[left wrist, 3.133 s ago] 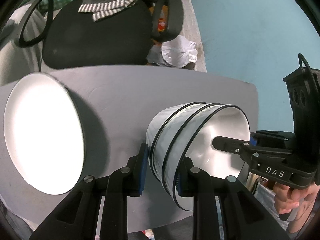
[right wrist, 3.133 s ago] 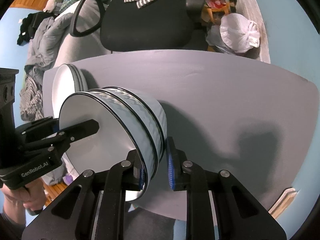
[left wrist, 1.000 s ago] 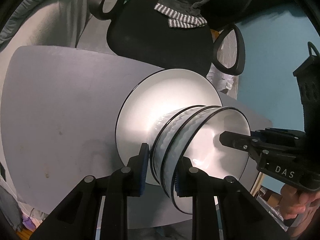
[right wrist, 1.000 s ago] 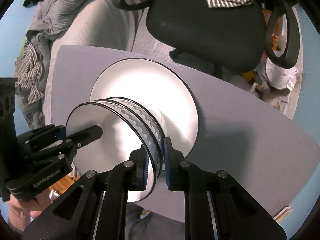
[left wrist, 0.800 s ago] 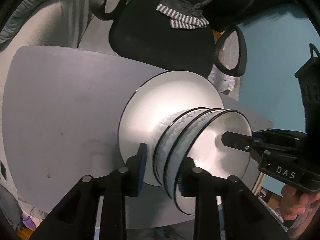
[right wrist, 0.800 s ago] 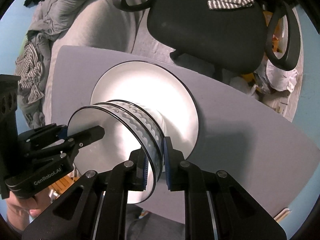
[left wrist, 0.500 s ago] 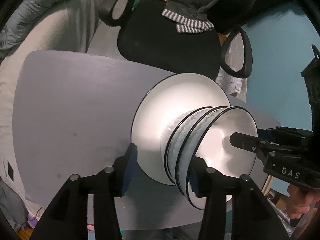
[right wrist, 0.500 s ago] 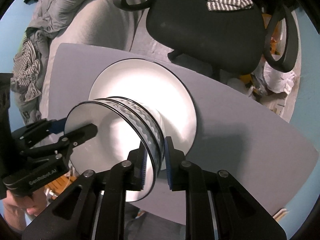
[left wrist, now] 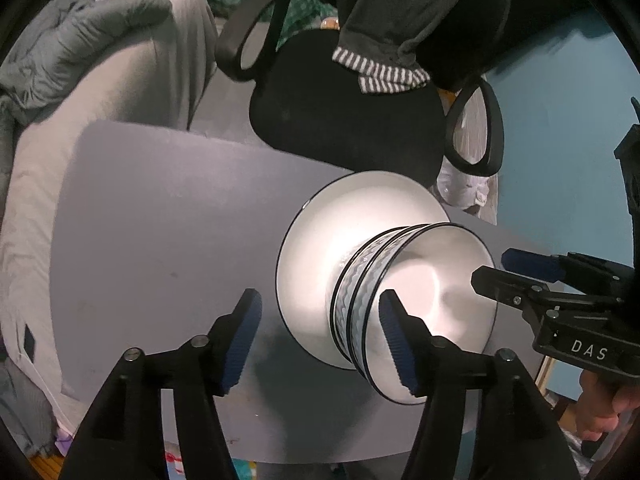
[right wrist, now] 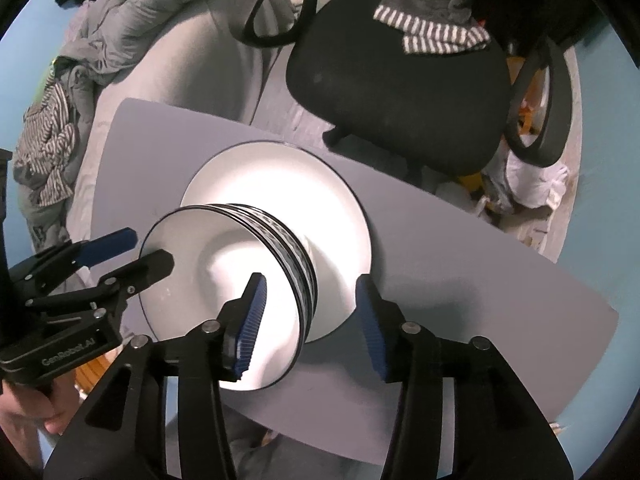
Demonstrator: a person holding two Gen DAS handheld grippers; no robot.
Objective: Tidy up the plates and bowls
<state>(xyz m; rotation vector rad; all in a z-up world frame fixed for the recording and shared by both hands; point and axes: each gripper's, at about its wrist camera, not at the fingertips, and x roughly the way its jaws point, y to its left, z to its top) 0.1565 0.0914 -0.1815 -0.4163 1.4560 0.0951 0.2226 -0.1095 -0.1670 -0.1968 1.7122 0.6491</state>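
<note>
While both grippers hung over it, the grey table carried one white stack near its edge beside the black office chair. At the bottom lay a black-rimmed white plate, and nested bowls with wavy grey bands sat upon its middle. Around the near bowl wall, the left gripper had its jaws opening, blue pads clear of the bowls on both sides. Opposite it, the right gripper was opening as well, straddling the far bowl rim without touching it. Striped cloth lay on the chair seat.
</note>
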